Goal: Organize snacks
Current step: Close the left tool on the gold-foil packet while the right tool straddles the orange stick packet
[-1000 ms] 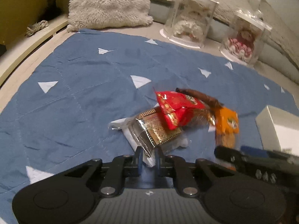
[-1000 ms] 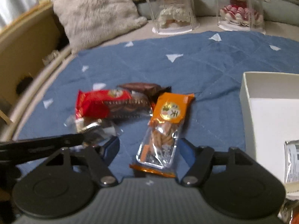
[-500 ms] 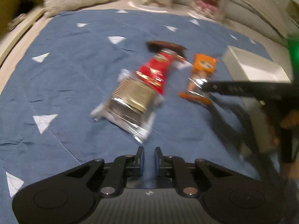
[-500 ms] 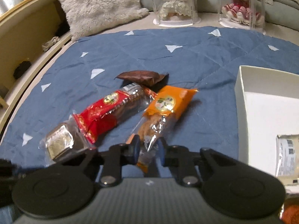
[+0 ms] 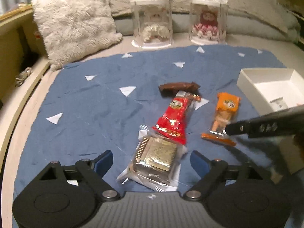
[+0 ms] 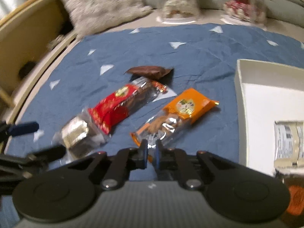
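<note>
Several snacks lie on a blue quilt. A gold-foil cake in clear wrap [image 5: 154, 158] [image 6: 76, 133] lies nearest my left gripper [image 5: 151, 161], which is open with its fingers either side of the pack. A red packet [image 5: 173, 118] [image 6: 118, 107] overlaps it. A brown packet [image 5: 178, 87] [image 6: 148, 71] lies behind. My right gripper [image 6: 150, 153] is shut on the near end of the orange packet [image 6: 178, 114] [image 5: 225, 114]. The white box [image 5: 271, 87] [image 6: 266, 98] at the right holds a pale packet [image 6: 288, 138].
A fluffy white pillow [image 5: 76, 24] and two clear display cases with dolls [image 5: 153, 24] [image 5: 208, 21] stand beyond the quilt. A wooden edge [image 5: 11, 114] runs along the left. An orange item [image 6: 294, 201] shows at the right wrist view's lower right corner.
My left gripper has opened and come around the gold cake pack. My right gripper closed on the orange packet's near end and has drawn it apart from the red packet.
</note>
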A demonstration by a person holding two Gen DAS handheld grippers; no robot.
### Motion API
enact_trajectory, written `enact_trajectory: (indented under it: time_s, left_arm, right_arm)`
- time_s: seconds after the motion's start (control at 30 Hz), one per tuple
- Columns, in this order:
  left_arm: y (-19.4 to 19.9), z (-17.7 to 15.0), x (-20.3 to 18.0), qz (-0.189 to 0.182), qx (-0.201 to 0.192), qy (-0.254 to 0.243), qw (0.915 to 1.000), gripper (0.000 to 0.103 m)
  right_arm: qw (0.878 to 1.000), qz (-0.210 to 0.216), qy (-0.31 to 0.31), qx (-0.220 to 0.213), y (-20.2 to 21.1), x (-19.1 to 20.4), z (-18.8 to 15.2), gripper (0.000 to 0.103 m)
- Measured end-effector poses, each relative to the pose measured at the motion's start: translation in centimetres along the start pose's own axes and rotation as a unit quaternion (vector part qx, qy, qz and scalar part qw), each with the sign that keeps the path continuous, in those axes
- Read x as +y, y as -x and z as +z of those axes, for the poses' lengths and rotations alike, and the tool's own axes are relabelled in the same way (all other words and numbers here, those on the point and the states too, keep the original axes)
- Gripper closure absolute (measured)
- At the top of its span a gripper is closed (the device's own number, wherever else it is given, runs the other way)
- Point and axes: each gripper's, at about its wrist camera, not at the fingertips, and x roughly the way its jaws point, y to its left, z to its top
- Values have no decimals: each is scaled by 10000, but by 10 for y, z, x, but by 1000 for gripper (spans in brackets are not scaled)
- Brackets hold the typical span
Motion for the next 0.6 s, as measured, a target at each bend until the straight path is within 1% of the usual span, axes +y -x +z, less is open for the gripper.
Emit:
enact_trajectory:
  time_s: [0.03,0.07,0.1,0.13,0.23,0.33,0.4,0.43,0.47,0.53,0.6]
  left_arm:
    - [-4,0,2,-19,22,2,10000,14]
    - [-8,1,4,-29,37,5,10000,14]
    - [-12,1,5,-28,48,-2,10000,14]
    - [-15,0,6,-14,51,-14,10000,14]
    - [-22,1,9,-38,26,20,10000,14]
    - [-30,3,12,-252,115,191,9994,14]
    - [-33,1,12,-463,329,305,9979,15]
    - [-35,-1,11,-618,530,356,9960,15]
    - [-35,-3,8,-661,660,349,9950,16]
    - [-32,-7,-1,-682,791,139,9944,16]
    - [-28,-8,-6,-814,888,32,9927,16]
  right_arm:
    - [9999,-2,-135,-22,-1,0,2,69]
    - [9996,7,-292,-51,-2,0,3,55]
    - [9991,19,-413,-68,-3,-1,5,46]
    - [9986,44,-518,-66,-4,-1,7,43]
    - [9973,56,-730,19,-14,-2,10,40]
    - [9962,-125,-856,-1,-23,-2,14,33]
    - [9949,-319,-956,31,-30,-3,16,33]
    - [9942,-355,-1012,44,-33,-4,17,33]
    - [9939,-350,-1049,57,-36,-6,17,33]
    - [9933,-410,-1074,78,-42,-7,18,33]
    - [9926,-485,-1116,27,-47,-8,20,33]
